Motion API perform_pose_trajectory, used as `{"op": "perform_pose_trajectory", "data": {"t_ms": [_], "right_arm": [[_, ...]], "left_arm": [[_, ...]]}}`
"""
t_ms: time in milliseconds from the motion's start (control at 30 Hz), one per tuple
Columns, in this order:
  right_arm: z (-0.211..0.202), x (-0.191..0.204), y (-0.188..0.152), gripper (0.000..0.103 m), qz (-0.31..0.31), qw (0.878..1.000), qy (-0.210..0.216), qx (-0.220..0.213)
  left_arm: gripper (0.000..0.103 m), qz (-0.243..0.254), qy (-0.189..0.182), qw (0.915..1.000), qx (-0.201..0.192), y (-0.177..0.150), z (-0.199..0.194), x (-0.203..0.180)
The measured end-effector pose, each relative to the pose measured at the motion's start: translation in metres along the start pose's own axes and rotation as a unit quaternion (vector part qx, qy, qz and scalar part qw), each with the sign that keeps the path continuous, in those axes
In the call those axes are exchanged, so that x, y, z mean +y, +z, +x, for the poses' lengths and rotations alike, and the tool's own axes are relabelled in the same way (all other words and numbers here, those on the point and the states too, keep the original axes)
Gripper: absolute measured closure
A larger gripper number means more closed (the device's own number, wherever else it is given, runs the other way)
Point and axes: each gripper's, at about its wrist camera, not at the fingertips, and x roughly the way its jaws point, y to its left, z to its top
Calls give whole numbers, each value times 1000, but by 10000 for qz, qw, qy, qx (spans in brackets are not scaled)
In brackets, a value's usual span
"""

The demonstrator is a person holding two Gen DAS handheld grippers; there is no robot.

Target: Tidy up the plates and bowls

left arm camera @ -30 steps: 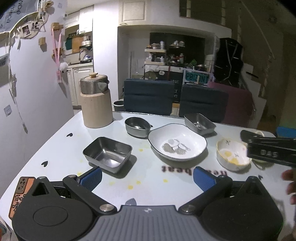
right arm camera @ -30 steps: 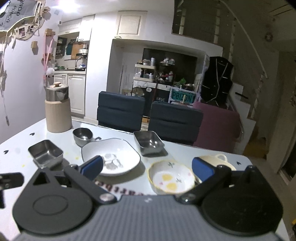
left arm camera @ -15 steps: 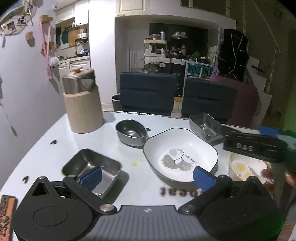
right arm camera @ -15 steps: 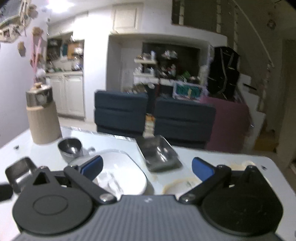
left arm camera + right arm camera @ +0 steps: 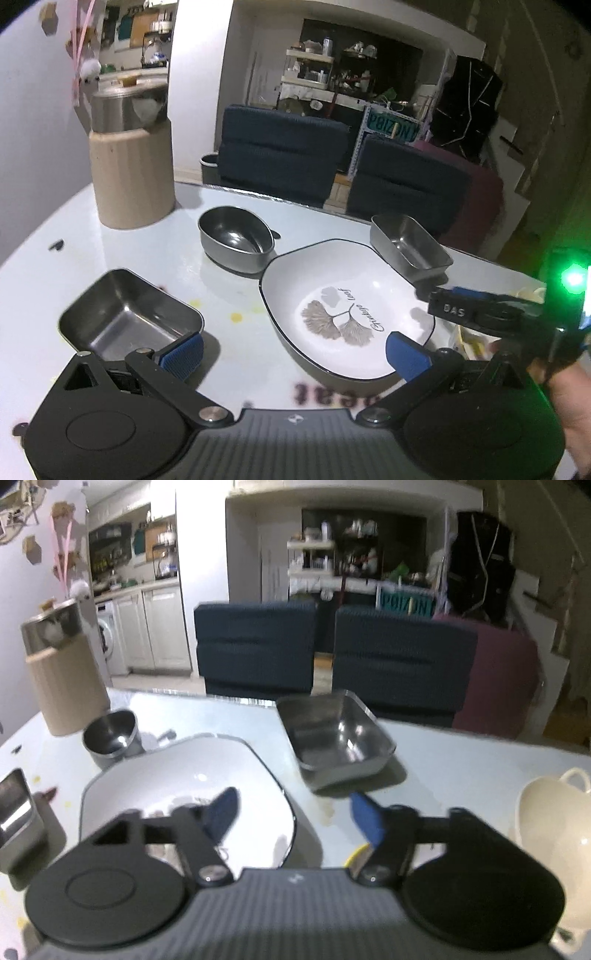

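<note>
White table [image 5: 229, 295], plate [image 5: 369, 280] lettered "Ginkgo Leaf"

A tall beige canister [image 5: 131, 173] with a steel lid stands on the white bench [image 5: 229, 291] at its far left corner. Behind the bench sit two dark blue chairs [image 5: 282, 155] side by side, with a maroon one [image 5: 495, 679] to their right. Farther back are white kitchen cabinets [image 5: 147, 627], a cluttered shelf [image 5: 314, 74] and a teal sign [image 5: 393, 127].
</note>
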Motion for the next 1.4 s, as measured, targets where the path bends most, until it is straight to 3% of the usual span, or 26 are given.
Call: {"op": "perform_pose_trajectory", "data": {"t_ms": [167, 200, 333, 600, 700, 900, 967, 1267, 1300, 1400], "right_arm": [[18, 0, -5, 61, 206, 9993, 218, 245], [22, 0, -6, 69, 207, 9992, 224, 274], [22, 3, -10, 93, 126, 9996, -6, 251], [-3, 16, -23, 92, -379, 9980, 10, 512], [-16, 17, -29, 90, -440, 9967, 157, 665], [-39, 12, -35, 89, -13, 9925, 541, 1093], [-42, 11, -34, 91, 80, 9926, 608, 1046], [-13, -1, -27, 87, 601, 9938, 550, 763], [-9, -1, -27, 82, 617, 9941, 521, 730], [3, -2, -23, 79, 674, 9936, 469, 780]], "left_arm": [[0, -175, -217, 9996, 36, 3, 3, 13], [0, -225, -266, 9994, 17, 4, 3, 15], [1, -351, -472, 9982, -127, 7, -2, 24], [15, -698, -583, 9949, -445, 17, -2, 36], [19, -494, -563, 9961, -456, 19, 1, 33], [17, 112, -547, 9967, -592, 26, 22, 32], [17, 283, -527, 9969, -513, 30, 32, 31], [19, 197, -678, 9975, 10, 43, 72, 29], [19, 253, -680, 9973, 72, 43, 75, 29], [33, 328, -785, 9959, 294, 40, 85, 29]]}}
